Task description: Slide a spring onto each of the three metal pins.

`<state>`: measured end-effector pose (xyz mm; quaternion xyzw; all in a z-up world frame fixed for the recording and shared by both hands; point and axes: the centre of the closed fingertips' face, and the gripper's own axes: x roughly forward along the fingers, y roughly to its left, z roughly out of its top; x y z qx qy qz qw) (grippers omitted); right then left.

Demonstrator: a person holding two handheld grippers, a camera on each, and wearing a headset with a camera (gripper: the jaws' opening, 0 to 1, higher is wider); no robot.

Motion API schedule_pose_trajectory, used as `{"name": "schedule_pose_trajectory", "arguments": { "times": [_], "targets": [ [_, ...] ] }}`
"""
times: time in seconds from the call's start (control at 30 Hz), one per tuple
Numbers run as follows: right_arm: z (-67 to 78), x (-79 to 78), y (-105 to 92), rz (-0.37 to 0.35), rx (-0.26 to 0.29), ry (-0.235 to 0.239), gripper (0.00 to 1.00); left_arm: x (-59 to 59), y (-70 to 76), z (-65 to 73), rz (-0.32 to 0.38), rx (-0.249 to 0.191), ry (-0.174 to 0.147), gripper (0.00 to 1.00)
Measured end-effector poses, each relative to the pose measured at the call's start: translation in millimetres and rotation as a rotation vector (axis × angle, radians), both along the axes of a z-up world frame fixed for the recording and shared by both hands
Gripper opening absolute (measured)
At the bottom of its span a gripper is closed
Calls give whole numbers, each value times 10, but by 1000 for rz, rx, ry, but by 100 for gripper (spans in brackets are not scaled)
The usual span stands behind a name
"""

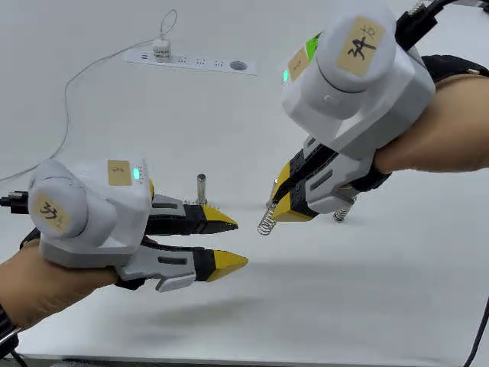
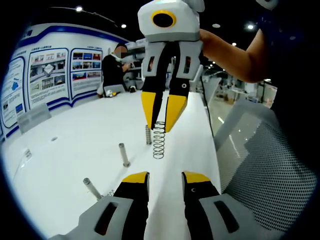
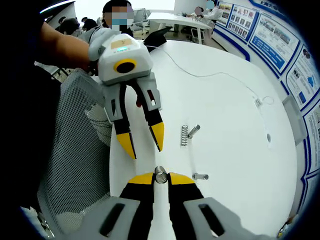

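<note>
While I am watching the head view, the left gripper (image 1: 231,242) is hovering nearest me at the lower left above the white table (image 1: 359,306). Its jaws are standing apart with a clear gap and are gripping nothing.

Just past its tips, the near pin (image 1: 202,187) is standing upright and bare. The right gripper view is showing a loose spring (image 3: 184,135) just beside that pin, not on it.

Further right and higher, the right gripper (image 1: 281,208) is pointing down and to the left. Its jaws are pinching the top of the held spring (image 1: 267,220), and its own view is showing the coil end squeezed between the two yellow tips. The held spring is hanging below the tips, off the table and on no pin.

The left gripper view is showing the middle pin (image 2: 122,154) upright and bare, to the left of the hanging coil. Beyond it, a far spring (image 2: 148,135) is standing upright on the table; I cannot tell whether a pin is inside it.

At the far edge of the table, a power strip (image 1: 191,61) is lying flat with a white cable (image 1: 84,69) running off to the left.
</note>
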<state>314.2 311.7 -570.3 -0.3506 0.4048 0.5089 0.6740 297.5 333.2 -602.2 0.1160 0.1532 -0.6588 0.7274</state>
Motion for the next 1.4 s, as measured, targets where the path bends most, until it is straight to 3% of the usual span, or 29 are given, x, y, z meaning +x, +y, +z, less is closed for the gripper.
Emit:
{"name": "schedule_pose_trajectory", "arguments": {
  "times": [0.53, 1.03, 1.4],
  "targets": [
    [36, 164, -197, -49, -16, -37, 11, 104, 270, -33, 90, -5, 20, 29],
    [2, 446, -354, -82, -62, -100, 11, 156, 485, -116, 183, -10, 50, 31],
    [-40, 710, -405, -90, -86, -139, 11, 175, 527, -131, 210, -12, 59, 33]
  ]
}}
